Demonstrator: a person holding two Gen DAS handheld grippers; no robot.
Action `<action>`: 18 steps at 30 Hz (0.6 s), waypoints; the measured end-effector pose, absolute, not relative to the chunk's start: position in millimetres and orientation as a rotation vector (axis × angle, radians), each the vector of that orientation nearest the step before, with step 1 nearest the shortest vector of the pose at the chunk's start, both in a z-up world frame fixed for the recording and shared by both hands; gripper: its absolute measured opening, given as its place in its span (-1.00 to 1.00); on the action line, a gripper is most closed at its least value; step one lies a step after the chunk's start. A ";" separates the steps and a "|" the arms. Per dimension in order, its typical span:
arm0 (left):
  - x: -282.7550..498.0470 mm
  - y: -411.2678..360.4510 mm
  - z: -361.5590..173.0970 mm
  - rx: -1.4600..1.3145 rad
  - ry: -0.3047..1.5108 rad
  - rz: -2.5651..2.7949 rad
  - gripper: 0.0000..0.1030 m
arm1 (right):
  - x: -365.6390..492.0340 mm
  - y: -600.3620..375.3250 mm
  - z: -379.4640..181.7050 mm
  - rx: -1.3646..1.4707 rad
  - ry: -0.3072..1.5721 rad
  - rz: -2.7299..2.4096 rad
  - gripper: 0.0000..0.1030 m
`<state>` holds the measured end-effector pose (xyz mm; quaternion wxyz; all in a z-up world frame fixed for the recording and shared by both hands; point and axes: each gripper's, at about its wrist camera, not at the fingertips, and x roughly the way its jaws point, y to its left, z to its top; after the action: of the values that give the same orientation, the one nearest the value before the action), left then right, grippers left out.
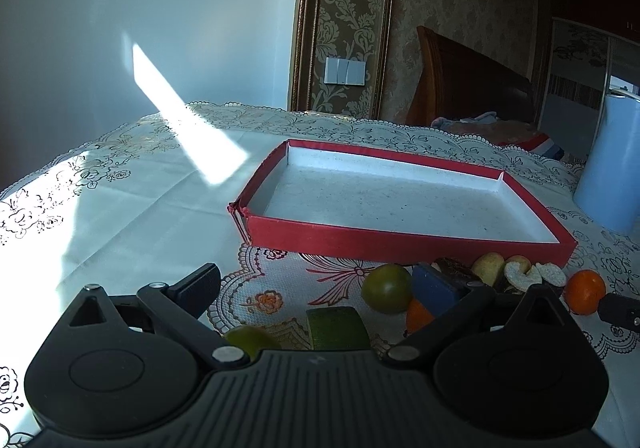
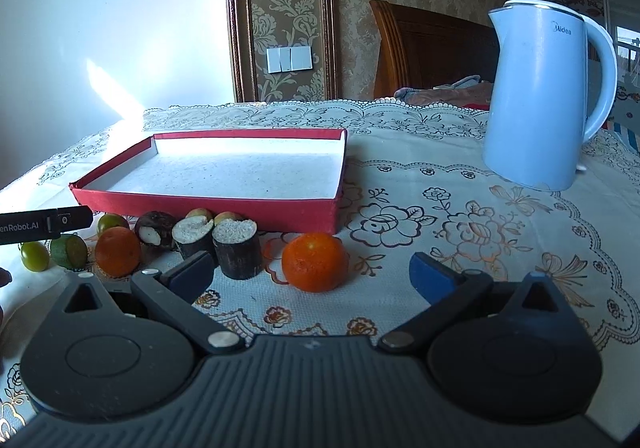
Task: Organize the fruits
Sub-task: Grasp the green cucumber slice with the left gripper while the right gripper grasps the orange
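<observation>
Spread wide and gripping nothing, my left gripper (image 1: pixel 316 280) hovers over a green fruit piece (image 1: pixel 338 328); the red tray (image 1: pixel 400 240) lies at twelve o'clock. My right gripper (image 2: pixel 312 272), also spread wide and unloaded, has a tangerine (image 2: pixel 315 262) between its fingers, kettle (image 2: pixel 548 95) at two o'clock.

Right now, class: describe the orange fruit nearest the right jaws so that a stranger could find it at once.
Find the shallow red tray on the lace tablecloth. By its near right corner sits a tangerine, alone. The other tangerine is crowded among the green fruits and dark cut pieces further left.
</observation>
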<state>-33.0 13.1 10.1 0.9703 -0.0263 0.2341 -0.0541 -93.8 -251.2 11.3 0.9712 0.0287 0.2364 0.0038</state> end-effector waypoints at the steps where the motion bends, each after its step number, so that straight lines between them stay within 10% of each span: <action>1: -33.0 12.3 10.1 -0.049 0.474 -0.115 0.99 | -92.0 -249.9 11.2 0.048 0.484 0.012 1.00; 18: -45.8 -4.9 7.9 0.081 0.465 -0.211 0.99 | -55.4 -256.3 7.1 0.010 0.603 0.057 0.68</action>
<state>-45.8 -4.9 7.9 0.9668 0.0401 0.2297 -0.1043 -55.4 -256.3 7.1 0.9545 0.0047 0.2970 0.0279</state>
